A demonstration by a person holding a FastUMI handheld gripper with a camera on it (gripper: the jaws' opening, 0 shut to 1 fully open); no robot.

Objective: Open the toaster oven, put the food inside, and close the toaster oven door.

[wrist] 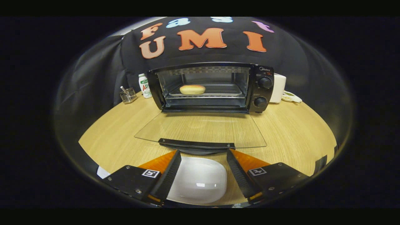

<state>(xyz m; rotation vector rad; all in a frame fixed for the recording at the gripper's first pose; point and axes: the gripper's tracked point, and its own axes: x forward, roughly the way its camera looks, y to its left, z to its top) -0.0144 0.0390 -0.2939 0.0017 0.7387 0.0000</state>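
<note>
Wooden table (290,131) holds open toaster oven (211,87), bun (192,89) on its rack, gripper (203,165) spread wide over white plate (198,182).

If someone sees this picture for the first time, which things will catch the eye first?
First the toaster oven at the far side of the wooden table, its glass door folded down flat and a bread roll on the rack inside. Then the open gripper, with a white plate below, between its fingers.
</note>
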